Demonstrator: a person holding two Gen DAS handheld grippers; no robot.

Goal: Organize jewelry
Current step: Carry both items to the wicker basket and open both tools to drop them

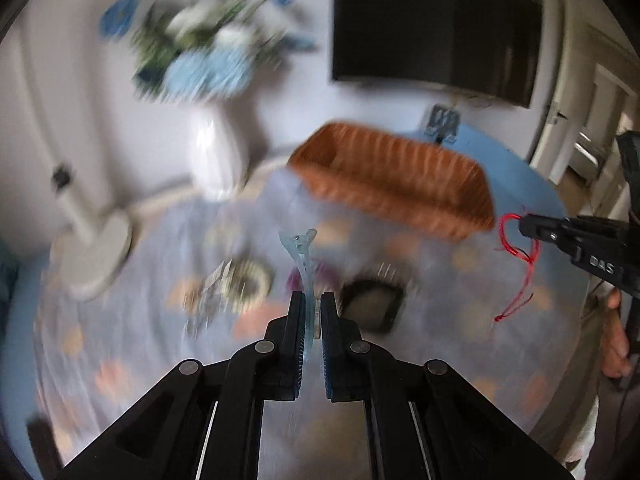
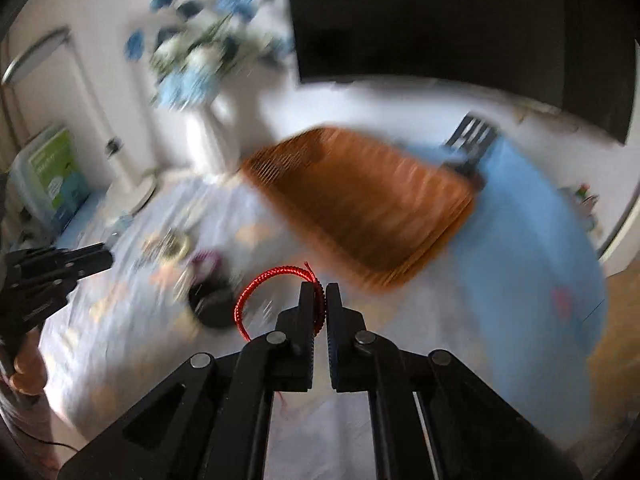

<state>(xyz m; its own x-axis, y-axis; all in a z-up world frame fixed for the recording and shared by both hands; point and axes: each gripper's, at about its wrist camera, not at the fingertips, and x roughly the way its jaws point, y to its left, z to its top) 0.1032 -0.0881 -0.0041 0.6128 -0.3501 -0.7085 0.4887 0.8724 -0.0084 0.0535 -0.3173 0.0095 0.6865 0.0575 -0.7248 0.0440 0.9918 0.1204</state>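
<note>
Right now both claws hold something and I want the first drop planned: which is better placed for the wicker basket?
Probably the right claw: its red cord bracelet hangs just short of the basket. The left claw, gripping the blue hair clip, looks farther back.

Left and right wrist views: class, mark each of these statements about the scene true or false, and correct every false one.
1. The left gripper is shut on a pale blue hair clip. True.
2. The right gripper is open and holds nothing. False: it is shut on a red cord bracelet.
3. The wicker basket lies on the table beyond both grippers. True.
4. The vase holds red roses. False: its flowers are blue and white.
5. The hair clip already lies in the basket. False: it is held in the left gripper, short of the basket.
</note>
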